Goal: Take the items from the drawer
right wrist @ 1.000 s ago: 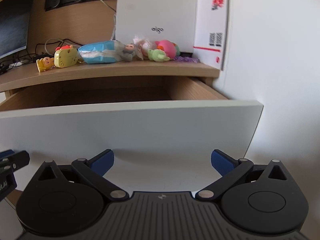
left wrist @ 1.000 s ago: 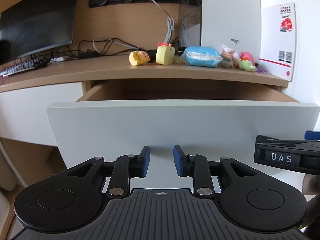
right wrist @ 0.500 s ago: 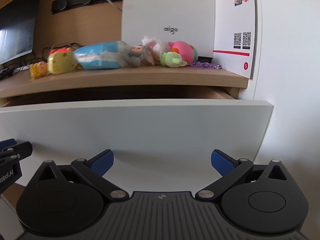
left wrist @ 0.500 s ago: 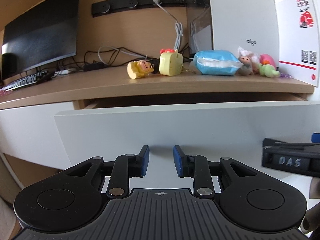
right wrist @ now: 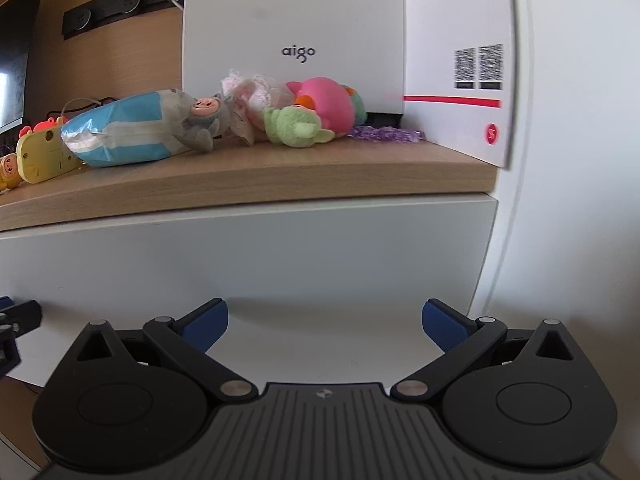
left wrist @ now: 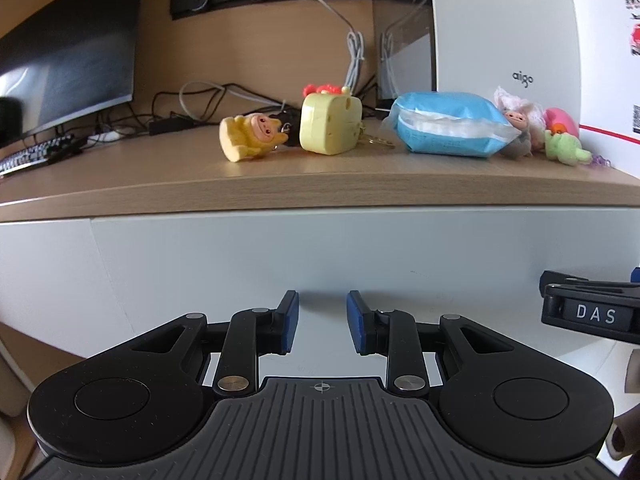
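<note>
Both grippers were held side by side, angled slightly downward at the drawer front (left wrist: 320, 256), which sat flush under the desktop. Left gripper (left wrist: 322, 322) was parted narrowly, empty; right gripper (right wrist: 325, 322) was spread wide, empty.

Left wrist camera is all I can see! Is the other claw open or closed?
Observer: The right claw is wide open, with nothing between its jaws.
Operator: What's at the far right, past my picture?
Observer: The drawer front ends at its right corner, next to the white wall.
Operator: Anything red over there?
Observer: The white card has a round red mark with an S near its lower corner.
</note>
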The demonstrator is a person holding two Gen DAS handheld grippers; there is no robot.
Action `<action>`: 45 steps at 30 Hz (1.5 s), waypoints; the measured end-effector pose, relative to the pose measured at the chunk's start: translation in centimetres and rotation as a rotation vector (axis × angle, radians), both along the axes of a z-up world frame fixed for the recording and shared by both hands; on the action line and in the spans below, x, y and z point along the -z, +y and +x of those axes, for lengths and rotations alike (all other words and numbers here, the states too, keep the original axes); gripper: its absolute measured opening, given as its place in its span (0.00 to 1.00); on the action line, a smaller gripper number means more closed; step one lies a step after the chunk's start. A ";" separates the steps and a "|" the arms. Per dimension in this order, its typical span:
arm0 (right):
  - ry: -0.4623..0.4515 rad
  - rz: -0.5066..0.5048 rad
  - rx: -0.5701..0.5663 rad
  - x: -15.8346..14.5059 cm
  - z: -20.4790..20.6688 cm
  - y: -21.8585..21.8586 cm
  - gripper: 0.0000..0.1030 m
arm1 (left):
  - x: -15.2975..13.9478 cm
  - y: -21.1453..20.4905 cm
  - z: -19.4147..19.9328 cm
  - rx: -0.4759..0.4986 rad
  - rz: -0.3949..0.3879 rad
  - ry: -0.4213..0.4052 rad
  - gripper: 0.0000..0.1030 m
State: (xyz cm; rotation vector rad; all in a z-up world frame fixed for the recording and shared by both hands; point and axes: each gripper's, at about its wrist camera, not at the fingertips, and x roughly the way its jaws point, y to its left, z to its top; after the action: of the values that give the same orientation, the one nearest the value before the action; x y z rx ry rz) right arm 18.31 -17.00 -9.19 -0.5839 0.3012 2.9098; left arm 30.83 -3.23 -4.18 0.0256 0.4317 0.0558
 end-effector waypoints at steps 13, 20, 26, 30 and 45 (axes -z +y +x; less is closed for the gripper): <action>-0.019 0.038 -0.044 0.6 -1.0 -0.4 1.00 | 0.8 -0.8 0.4 0.014 -0.043 0.053 0.31; -0.027 0.044 -0.082 -0.2 -0.3 -1.3 1.00 | 0.1 -0.3 -0.1 -0.016 -0.053 0.046 0.31; -0.013 0.063 -0.104 -1.5 2.8 -2.3 1.00 | -1.6 0.4 -2.8 0.010 -0.048 0.037 0.31; -0.014 0.048 -0.088 -2.4 5.2 -2.8 1.00 | -2.3 0.9 -5.5 0.036 -0.047 0.055 0.31; -0.084 0.028 -0.024 -3.4 18.7 -4.3 1.00 | -3.5 2.8 -16.7 0.067 -0.102 0.125 0.31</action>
State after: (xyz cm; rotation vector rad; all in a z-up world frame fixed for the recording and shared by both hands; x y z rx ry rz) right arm 36.98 -21.32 -5.84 -0.7079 0.2431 2.8975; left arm 14.17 -0.47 -0.65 -0.0574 0.5580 -0.0337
